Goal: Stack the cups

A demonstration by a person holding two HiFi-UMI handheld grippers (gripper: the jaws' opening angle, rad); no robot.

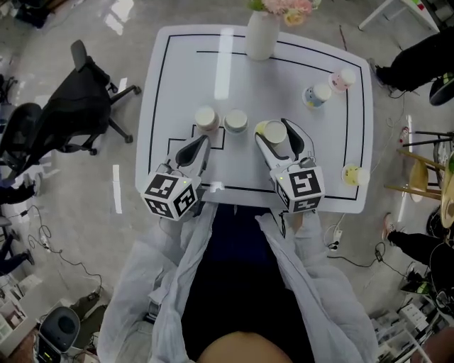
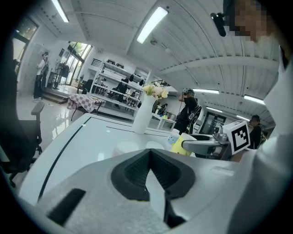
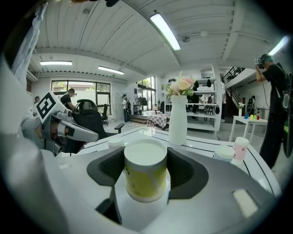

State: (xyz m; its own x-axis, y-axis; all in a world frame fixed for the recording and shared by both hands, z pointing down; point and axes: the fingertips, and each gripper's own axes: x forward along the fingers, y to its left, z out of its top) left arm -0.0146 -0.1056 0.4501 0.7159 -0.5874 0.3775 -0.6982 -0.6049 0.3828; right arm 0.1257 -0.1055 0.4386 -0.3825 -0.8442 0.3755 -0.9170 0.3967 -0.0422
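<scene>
A white square worktop (image 1: 183, 78) with thin black lines marked on it stands on a glossy pale grey floor (image 1: 85, 191), with a black wheeled office chair (image 1: 79, 106) just off its left side. The gripper views show a wide open room with long strip ceiling lights (image 3: 165, 31), white shelving (image 2: 114, 75) and a few people standing well back. At the far edge of the worktop stands a tall white vase (image 1: 261, 34) holding pale pink and cream flowers (image 1: 285, 7). Two whitish cups (image 1: 206, 117) stand side by side near the middle. A light blue cup (image 1: 317, 94) and a pink cup (image 1: 342, 78) sit close together towards the far right corner, and a yellow cup (image 1: 352, 174) is alone by the right edge. The right gripper (image 1: 275, 136) has its jaws clamped on the sides of a yellow paper cup with a flat white end (image 3: 145, 176). This cup is over the middle of the worktop, just right of the two whitish ones. Its long axis is upright and its white end faces up. Whether its bottom touches the surface cannot be told. The left gripper (image 1: 201, 142) is near the front edge with its jaws together and nothing between them, pointing towards the two whitish cups.
</scene>
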